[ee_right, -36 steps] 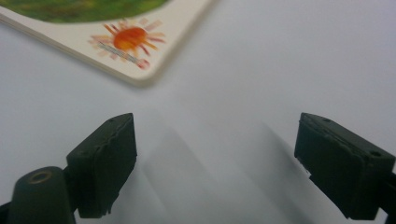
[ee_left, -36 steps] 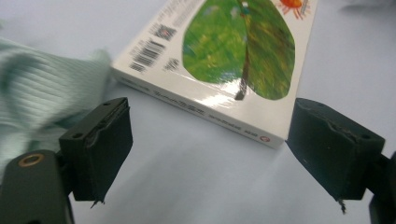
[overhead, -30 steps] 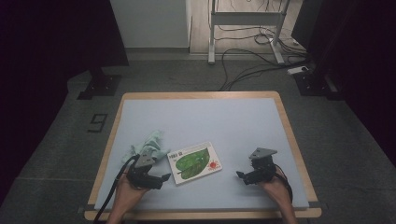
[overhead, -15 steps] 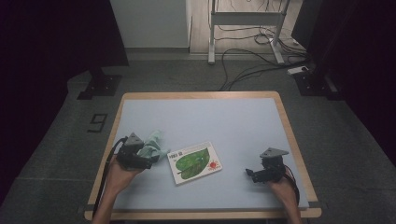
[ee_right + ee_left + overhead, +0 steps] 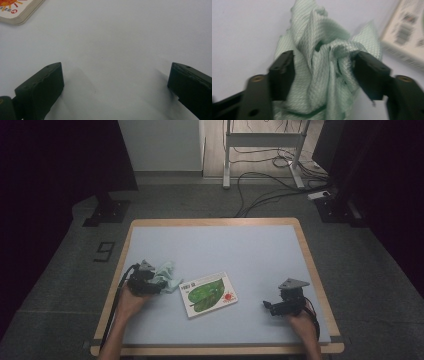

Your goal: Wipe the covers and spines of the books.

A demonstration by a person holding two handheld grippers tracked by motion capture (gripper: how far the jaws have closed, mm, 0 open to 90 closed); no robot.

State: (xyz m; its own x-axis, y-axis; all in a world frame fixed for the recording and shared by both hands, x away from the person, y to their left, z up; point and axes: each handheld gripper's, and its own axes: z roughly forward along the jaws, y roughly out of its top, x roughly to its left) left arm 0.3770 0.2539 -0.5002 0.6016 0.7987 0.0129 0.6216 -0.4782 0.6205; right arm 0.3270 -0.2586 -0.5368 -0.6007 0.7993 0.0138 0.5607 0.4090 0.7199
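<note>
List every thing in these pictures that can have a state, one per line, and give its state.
Cloth: crumpled, bunched between the left tool's jaws.
Book: closed, flat on the table, cover up.
Left tool: jaws have just been closing, pressing on the cloth.
Right tool: jaws wide open, nothing between them.

The left gripper (image 5: 156, 283) now sits at the crumpled pale green cloth (image 5: 167, 274), having shifted from a spot nearer the table's front edge, beside the picture book (image 5: 208, 293). Its jaws have just been closing, and in the left gripper view the cloth (image 5: 322, 72) bunches between them, both pads touching its folds.
</note>
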